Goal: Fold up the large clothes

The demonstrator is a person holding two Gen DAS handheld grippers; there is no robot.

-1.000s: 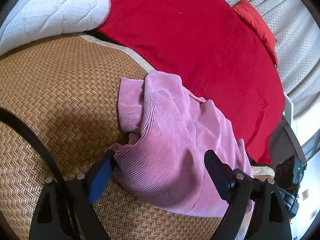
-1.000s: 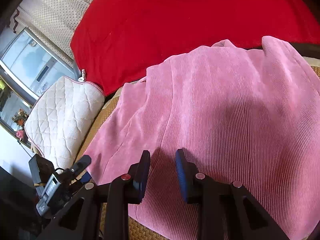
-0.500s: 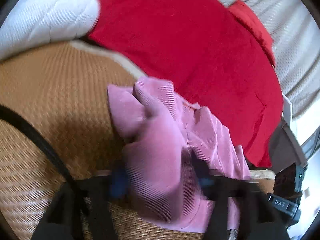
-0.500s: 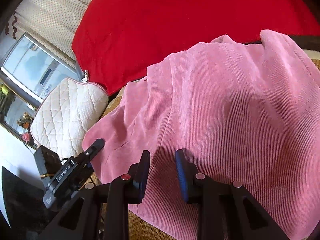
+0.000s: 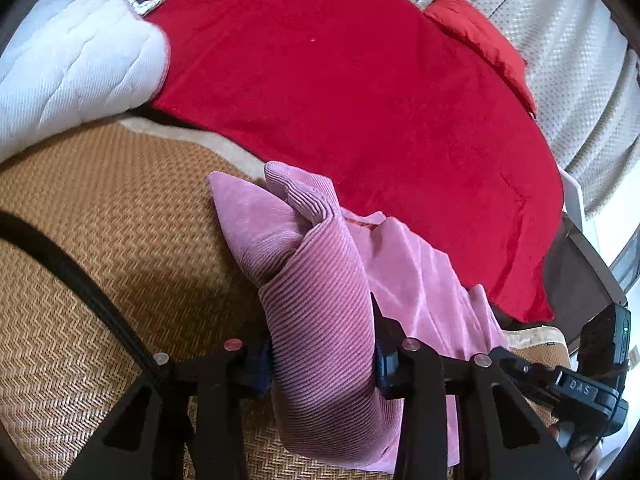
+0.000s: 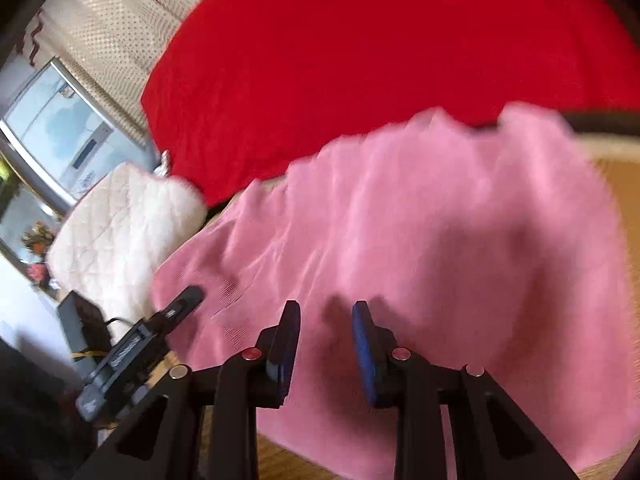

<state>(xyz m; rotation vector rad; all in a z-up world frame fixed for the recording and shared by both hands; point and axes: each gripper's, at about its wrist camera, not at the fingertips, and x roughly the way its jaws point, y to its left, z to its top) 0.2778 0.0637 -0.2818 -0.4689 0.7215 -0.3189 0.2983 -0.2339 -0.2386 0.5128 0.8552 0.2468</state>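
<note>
Woven straw matting (image 5: 100, 208) covers the bed and serves as the landmark. Across its far edge a red blanket (image 5: 360, 100) is spread, and a white quilted cushion (image 5: 68, 60) is seen at the matting's far left corner. Beyond the blanket, dotted pale curtains (image 5: 568, 52) are hung, with a small red pillow (image 5: 480, 36) set against them.

On the matting, beside the blanket's near edge, the pink ribbed garment (image 5: 320, 312) is found, bunched into folds. A raised ridge of it is caught between the left tongs (image 5: 320, 364), whose jaws are closing with the cloth between them and the dark pads pressed against both sides of the fold. A black cable (image 5: 80, 280) is trailed over the matting to the left of these tongs.

In the right wrist view the garment (image 6: 440, 240) is seen blurred and spread wide over the matting (image 6: 620, 184). The right tongs (image 6: 326, 344) are held just above the cloth with a narrow gap between their blue pads (image 6: 362, 344); whether any fabric is pinched there cannot be told. The left tongs (image 6: 184, 304) are seen at the garment's left edge, near the cushion (image 6: 120, 232).
</note>
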